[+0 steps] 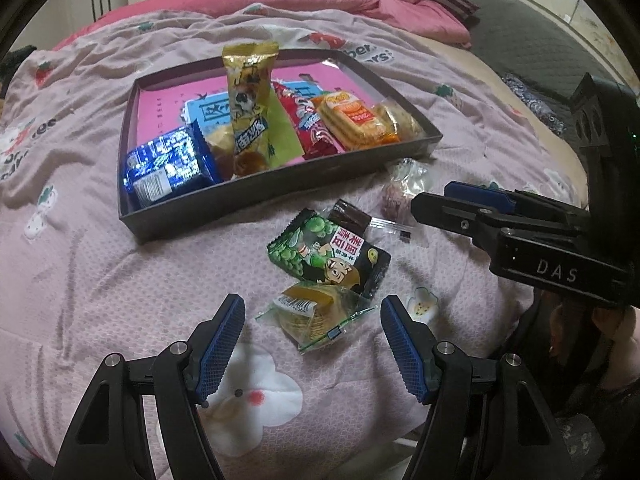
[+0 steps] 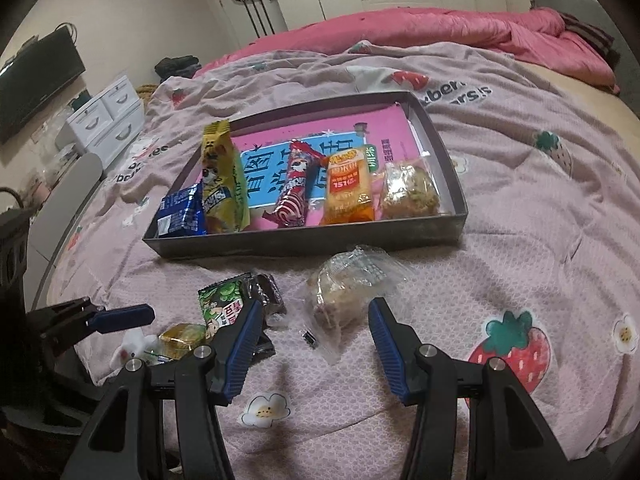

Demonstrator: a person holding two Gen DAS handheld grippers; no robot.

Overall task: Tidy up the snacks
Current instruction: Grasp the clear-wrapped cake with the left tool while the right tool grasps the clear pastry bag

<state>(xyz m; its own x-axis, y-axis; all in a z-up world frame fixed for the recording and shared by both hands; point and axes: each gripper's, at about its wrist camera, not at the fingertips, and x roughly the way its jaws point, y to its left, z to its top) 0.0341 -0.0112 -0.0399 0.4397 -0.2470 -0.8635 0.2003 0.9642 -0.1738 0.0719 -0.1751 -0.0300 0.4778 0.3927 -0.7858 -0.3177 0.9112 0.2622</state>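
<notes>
A dark grey tray [image 1: 248, 196] with a pink lining lies on the bed. In it are a blue packet [image 1: 168, 164], a tall yellow packet [image 1: 248, 108], a red packet [image 1: 308, 120], orange biscuits [image 1: 352, 120] and a clear-wrapped pastry [image 1: 400, 120]. In front of the tray lie a green pea packet [image 1: 328, 256], a dark brown sweet [image 1: 352, 214], a yellow-green pastry [image 1: 316, 316] and a clear-wrapped cake [image 2: 340, 296]. My left gripper [image 1: 312, 340] is open, its pads either side of the yellow-green pastry without touching it. My right gripper [image 2: 316, 344] is open just short of the clear-wrapped cake.
The pale pink bedspread [image 2: 500, 240] with strawberry prints covers the bed, and a bright pink duvet [image 2: 460, 28] is bunched at the back. A white drawer unit [image 2: 108, 116] and a wall screen [image 2: 36, 80] stand off the bed's left side. Each gripper shows in the other's view.
</notes>
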